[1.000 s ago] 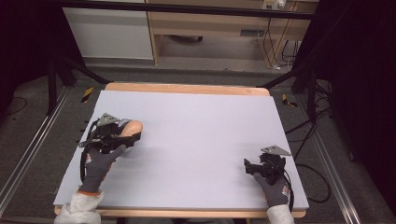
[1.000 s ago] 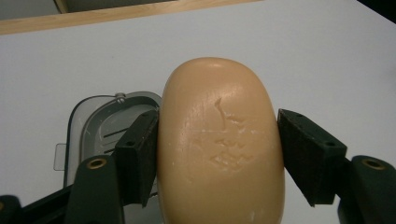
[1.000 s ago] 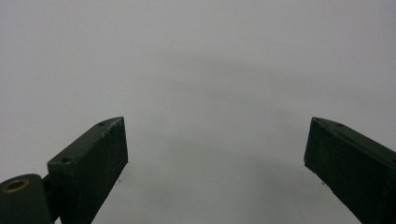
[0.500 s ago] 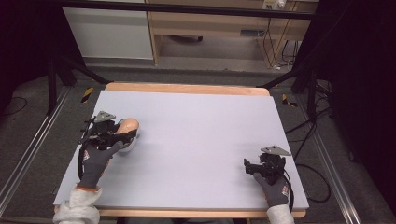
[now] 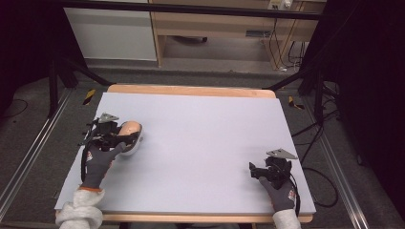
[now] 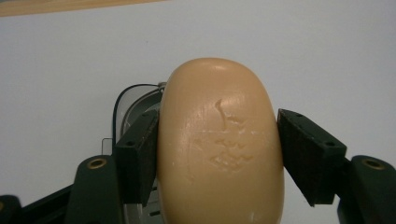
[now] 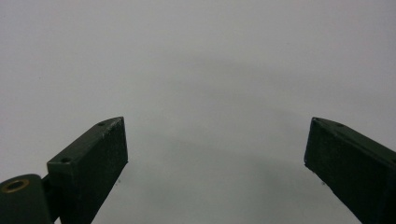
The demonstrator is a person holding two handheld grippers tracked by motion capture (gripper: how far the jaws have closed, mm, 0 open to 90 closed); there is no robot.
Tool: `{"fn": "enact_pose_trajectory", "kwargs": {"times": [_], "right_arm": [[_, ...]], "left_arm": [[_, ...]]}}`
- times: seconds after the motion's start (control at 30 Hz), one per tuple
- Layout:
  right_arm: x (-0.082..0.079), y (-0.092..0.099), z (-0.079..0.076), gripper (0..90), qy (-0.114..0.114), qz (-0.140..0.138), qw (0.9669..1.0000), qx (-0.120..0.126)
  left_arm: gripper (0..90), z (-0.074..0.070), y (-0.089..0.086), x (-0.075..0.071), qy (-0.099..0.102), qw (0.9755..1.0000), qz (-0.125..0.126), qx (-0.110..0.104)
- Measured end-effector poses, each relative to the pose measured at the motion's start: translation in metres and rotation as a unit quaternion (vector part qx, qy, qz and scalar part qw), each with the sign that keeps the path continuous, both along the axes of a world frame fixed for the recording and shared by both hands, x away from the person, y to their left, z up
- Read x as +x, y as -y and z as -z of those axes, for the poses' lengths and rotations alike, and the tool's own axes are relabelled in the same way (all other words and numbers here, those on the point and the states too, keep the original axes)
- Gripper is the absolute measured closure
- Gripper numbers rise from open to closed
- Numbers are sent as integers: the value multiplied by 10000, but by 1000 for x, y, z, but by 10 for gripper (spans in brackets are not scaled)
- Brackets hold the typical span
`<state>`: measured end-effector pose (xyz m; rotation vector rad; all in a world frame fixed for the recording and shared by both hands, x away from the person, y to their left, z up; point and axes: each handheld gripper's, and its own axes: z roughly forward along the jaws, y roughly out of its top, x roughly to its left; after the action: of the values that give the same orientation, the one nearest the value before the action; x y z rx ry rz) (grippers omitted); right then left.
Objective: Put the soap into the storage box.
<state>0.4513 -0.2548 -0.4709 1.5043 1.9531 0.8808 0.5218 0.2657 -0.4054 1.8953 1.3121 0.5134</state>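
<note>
Pale grey-topped, wood-edged bench (image 5: 200, 143), near its left edge: left tongs (image 6: 217, 154) pinching a smooth tan oval bar of soap (image 6: 219, 144) over a clear plastic soap dish (image 6: 128, 105); the soap is best lowered level and centred in the dish before the pinch loosens. Right tongs (image 7: 215, 158), spread and holding nothing, rest at the bench's right front. The high view places both tongs; the left gripper view alone shows the soap's scuffed face and the dish rim beneath.

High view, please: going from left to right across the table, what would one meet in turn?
Left gripper → soap bar held in its jaws over a clear dish → bare stretch of grey table → right gripper, open.
</note>
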Motion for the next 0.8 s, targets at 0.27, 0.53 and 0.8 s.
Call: {"fn": "enact_pose_trajectory", "kwargs": {"times": [0.27, 0.53, 0.8], "right_arm": [[0, 0, 0, 63, 2, 6, 10000, 2], [0, -1, 1, 63, -18, 27, 10000, -10], [0, 0, 1, 63, -21, 16, 10000, -6]], "left_arm": [[326, 5, -4, 4, -15, 10000, -66, 16], [326, 17, -7, 9, -116, 9999, -123, -4], [326, 20, -6, 11, -148, 9998, -119, 41]]}}
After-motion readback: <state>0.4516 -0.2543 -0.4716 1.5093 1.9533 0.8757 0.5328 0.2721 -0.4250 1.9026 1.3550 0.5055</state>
